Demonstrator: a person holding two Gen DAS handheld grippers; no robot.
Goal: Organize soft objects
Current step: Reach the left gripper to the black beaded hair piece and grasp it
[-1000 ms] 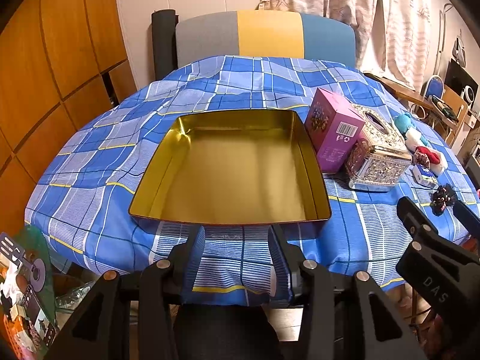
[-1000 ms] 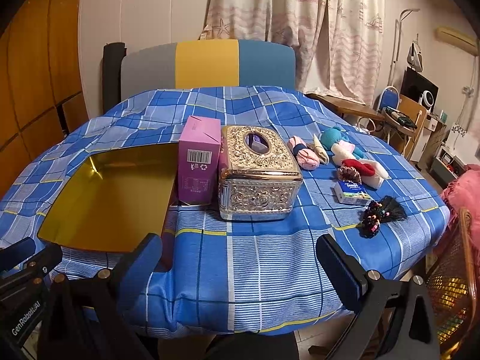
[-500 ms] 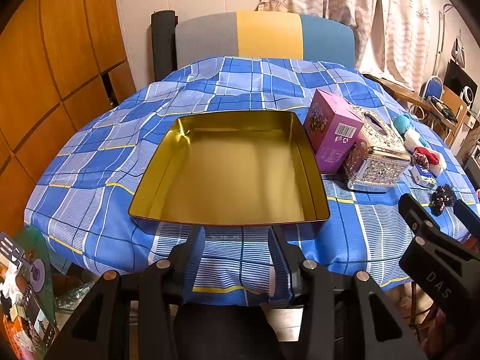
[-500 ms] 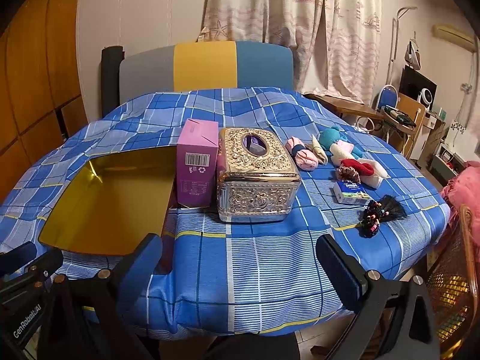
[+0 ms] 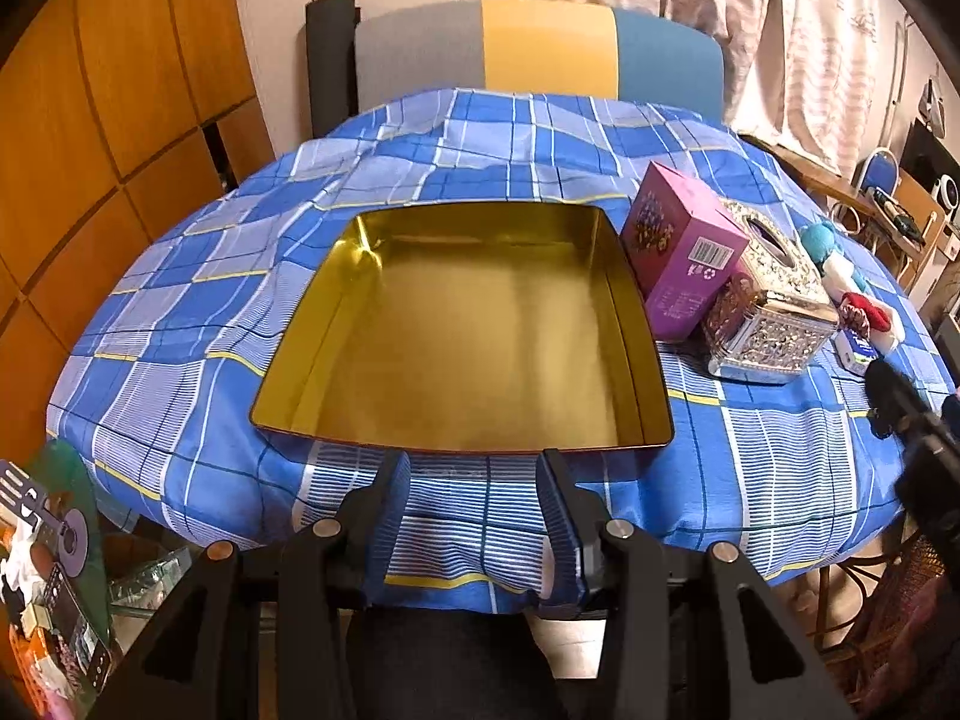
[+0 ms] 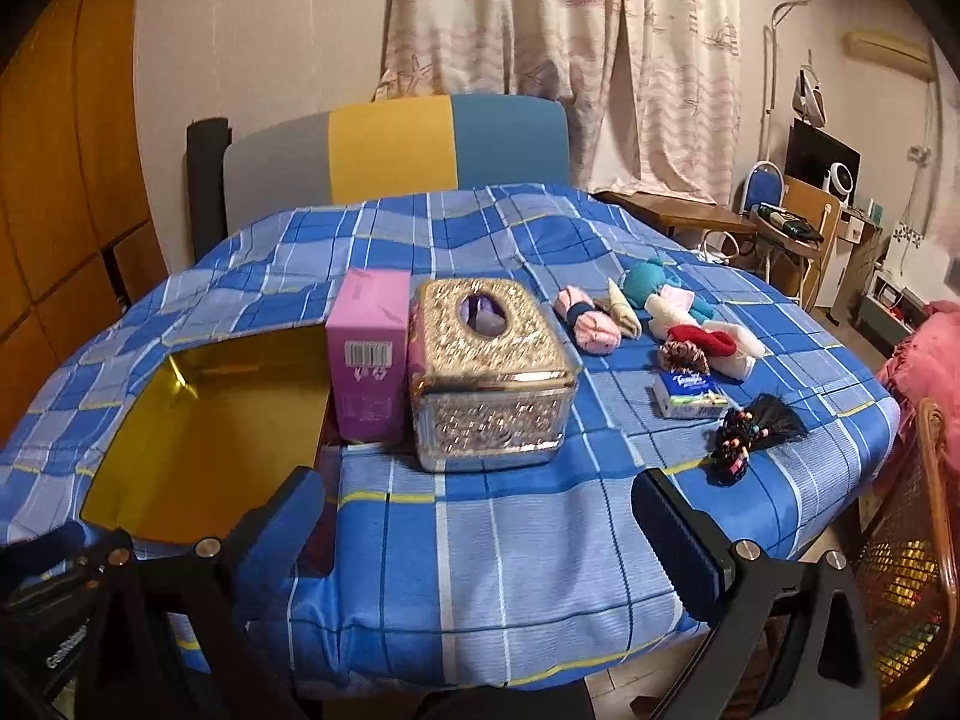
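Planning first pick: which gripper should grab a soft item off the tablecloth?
Probably right. The right gripper is open and empty, facing the pink socks and plush toys. The left gripper, also empty, faces the gold tin, with those items far to its right.

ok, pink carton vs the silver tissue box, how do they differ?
The pink carton stands tall, narrow and plain with a barcode; the silver tissue box sits low, wide, embossed and shiny. The carton's top is closed; the tissue box has an oval top opening. Both stand side by side on the blue checked cloth.
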